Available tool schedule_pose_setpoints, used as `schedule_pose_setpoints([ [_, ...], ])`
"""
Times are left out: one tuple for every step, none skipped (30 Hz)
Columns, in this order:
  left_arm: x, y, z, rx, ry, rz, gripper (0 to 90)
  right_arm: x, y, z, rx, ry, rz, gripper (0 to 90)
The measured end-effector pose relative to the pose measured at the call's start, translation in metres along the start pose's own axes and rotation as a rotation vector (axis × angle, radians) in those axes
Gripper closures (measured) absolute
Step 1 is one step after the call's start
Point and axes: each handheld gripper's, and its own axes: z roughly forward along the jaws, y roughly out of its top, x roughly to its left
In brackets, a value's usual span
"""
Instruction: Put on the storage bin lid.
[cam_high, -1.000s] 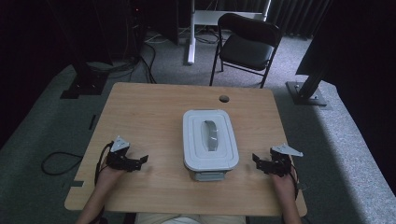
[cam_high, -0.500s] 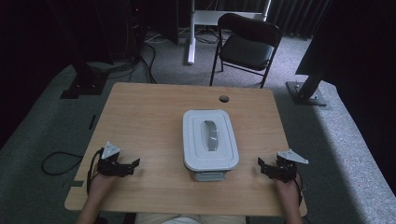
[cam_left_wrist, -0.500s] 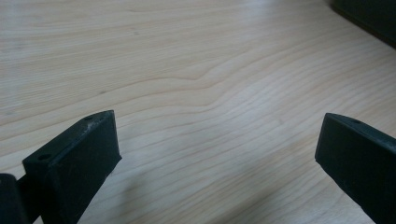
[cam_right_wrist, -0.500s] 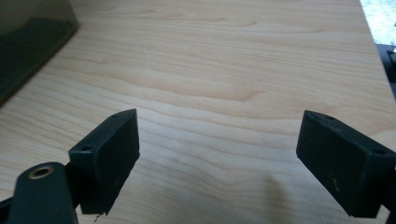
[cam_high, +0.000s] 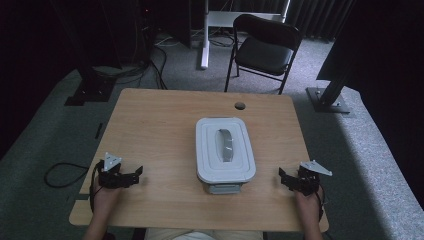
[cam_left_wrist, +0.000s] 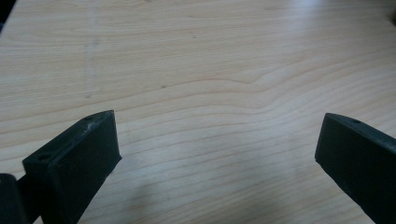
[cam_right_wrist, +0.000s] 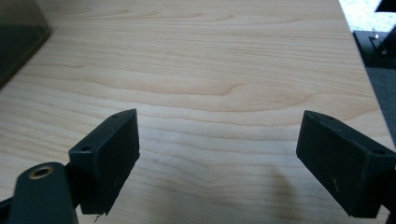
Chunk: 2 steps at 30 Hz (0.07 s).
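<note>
Lidded white box (cam_high: 225, 155) is the landmark for everything that follows; it stands on the wooden table (cam_high: 160, 125), a little to the person's right of the middle, with its lid on and the grey handle (cam_high: 226, 145) running along the lid's length. The left gripper (cam_high: 136, 175) sits well apart from the box on its left, low over the near part of the table, jaws spread wide with bare wood between them. The right gripper (cam_high: 283, 178) sits on the box's right near its front corner, jaws likewise wide apart and holding nothing, and looks the nearer of the two. The box's long axis runs away from the person, so its two long sides face the grippers. Judging from that, each gripper would have to travel inward toward its own long side.
</note>
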Motion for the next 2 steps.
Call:
schedule_pose_setpoints([
  [0.0007, -0.0002, -0.0002, -0.005, 0.012, -0.009, 0.5, -0.0008, 0.0001, 0.0003, 0.004, 0.002, 0.005, 13.1],
  [0.0018, -0.0004, -0.0006, -0.008, 0.026, -0.024, 0.5, -0.0013, 0.0002, 0.0005, 0.004, 0.001, 0.011, 13.1],
])
